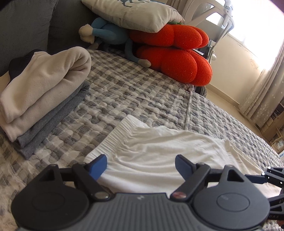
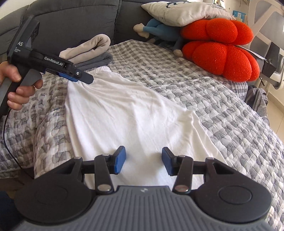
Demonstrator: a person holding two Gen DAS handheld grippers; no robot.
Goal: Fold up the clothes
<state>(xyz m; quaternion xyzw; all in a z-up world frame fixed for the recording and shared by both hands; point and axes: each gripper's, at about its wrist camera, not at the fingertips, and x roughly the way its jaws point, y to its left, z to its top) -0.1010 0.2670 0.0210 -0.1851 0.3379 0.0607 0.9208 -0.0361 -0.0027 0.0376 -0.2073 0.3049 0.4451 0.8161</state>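
Observation:
A white garment [image 1: 159,151] [image 2: 115,110] with a ribbed elastic band [image 1: 115,135] lies spread flat on the checked quilt [image 1: 124,92] [image 2: 221,110]. My left gripper [image 1: 141,164] [image 2: 83,77] hovers open over the band end, jaws wide apart, with cloth below them and nothing pinched. A hand holds its grip at the left of the right wrist view. My right gripper [image 2: 144,158] stands open over the garment's near end with only flat cloth under the gap. Its black linkage [image 1: 271,177] shows at the right edge of the left wrist view.
A folded stack, cream fleece on grey cloth [image 1: 44,85] [image 2: 92,48], sits at the back left by the grey sofa back [image 2: 74,19]. Red knitted cushions [image 1: 174,53] [image 2: 221,51], a blue plush doll [image 1: 106,33] and a pillow [image 1: 134,12] crowd the far end. The quilt edge drops at the right.

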